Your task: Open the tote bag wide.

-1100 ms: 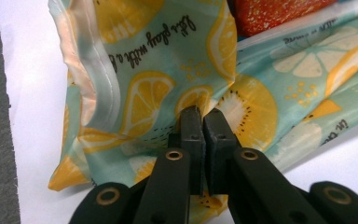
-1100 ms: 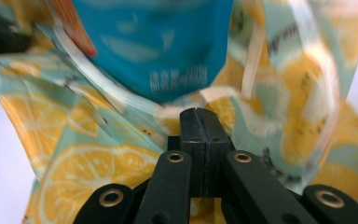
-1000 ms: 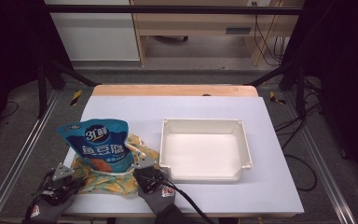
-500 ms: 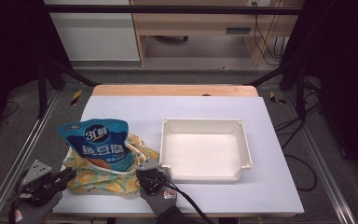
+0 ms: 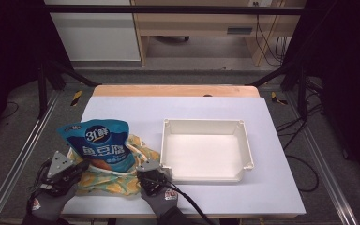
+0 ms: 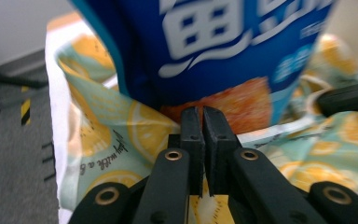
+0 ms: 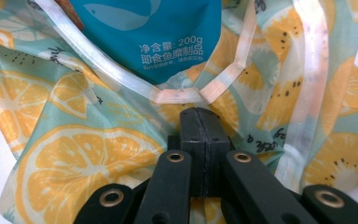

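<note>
At the near left corner of the table (image 5: 281, 140), my two grippers work a lemon-print bag (image 5: 108, 180) that lies flat with a blue snack pouch (image 5: 101, 145) half in its mouth, the pouch's top leaning away from me toward the far side. Step in hand, as I judge it: getting the pouch bagged, with both grippers pinching the cloth edge to hold the mouth. My left gripper (image 6: 203, 122) has its jaws pressed together, a fold of the lemon cloth seemingly caught between them, tips just under the pouch's orange lower panel; in the high view it sits at the bag's left edge (image 5: 77, 168). My right gripper (image 7: 200, 122) is likewise closed tight, tips at the junction of the bag's pale handle strap (image 7: 177, 95), cloth bunched around them; I cannot tell for certain how much fabric is in the bite. A white tray (image 5: 206, 176) stands just beside the bag on the right, nothing in it. Next move, I reckon: lift and spread both edges evenly so the pouch slides deeper, keeping the grip from slipping off thin cloth.
</note>
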The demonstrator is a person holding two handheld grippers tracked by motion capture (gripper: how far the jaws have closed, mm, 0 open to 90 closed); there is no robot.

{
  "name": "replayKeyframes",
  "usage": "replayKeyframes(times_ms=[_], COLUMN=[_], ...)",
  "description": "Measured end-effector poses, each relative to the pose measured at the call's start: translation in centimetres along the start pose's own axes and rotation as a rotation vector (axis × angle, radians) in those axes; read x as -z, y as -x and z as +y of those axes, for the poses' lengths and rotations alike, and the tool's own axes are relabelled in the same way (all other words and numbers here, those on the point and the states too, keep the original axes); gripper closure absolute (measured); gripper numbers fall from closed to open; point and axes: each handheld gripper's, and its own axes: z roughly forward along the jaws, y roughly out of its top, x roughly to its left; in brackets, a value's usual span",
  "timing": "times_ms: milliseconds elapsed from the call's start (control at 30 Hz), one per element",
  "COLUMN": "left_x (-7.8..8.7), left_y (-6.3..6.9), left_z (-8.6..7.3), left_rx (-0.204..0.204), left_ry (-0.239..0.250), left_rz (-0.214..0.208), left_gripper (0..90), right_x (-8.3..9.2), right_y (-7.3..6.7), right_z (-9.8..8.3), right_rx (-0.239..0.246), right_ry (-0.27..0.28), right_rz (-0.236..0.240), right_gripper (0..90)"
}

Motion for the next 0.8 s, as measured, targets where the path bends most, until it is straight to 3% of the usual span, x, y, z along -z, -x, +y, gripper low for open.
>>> replayKeyframes(times_ms=[167, 200, 300, 433, 600, 800], left_x=[-1.4, -1.4, -2.7, -3.5, -3.8, -4.1], left_y=[-1.7, -1.7, -2.1, -2.4, -2.4, -2.4], left_z=[-2.1, -2.1, -3.2, -4.0, -4.3, -4.6], left_rx=[0.059, 0.059, 0.064, 0.056, 0.056, 0.064], left_ry=[-0.08, -0.08, -0.151, -0.199, -0.207, -0.205], left_rz=[0.011, 0.011, 0.009, 0.013, 0.01, -0.022], left_gripper=[89.5, 89.6, 89.9, 89.8, 89.1, 86.3], right_x=[0.0, 0.0, 0.0, 0.0, 0.1, 0.2], right_y=[0.0, 0.0, 0.0, 0.1, 0.1, 0.2], right_z=[0.0, 0.0, 0.0, 0.0, 0.0, -0.1], right_rx=[-0.001, -0.002, -0.006, -0.013, -0.01, -0.015], right_ry=[0.0, -0.001, 0.001, 0.003, 0.003, 0.005], right_rz=[0.001, 0.001, 0.003, -0.003, -0.018, -0.014], right_gripper=[90.0, 90.0, 90.0, 88.7, 88.4, 85.6])
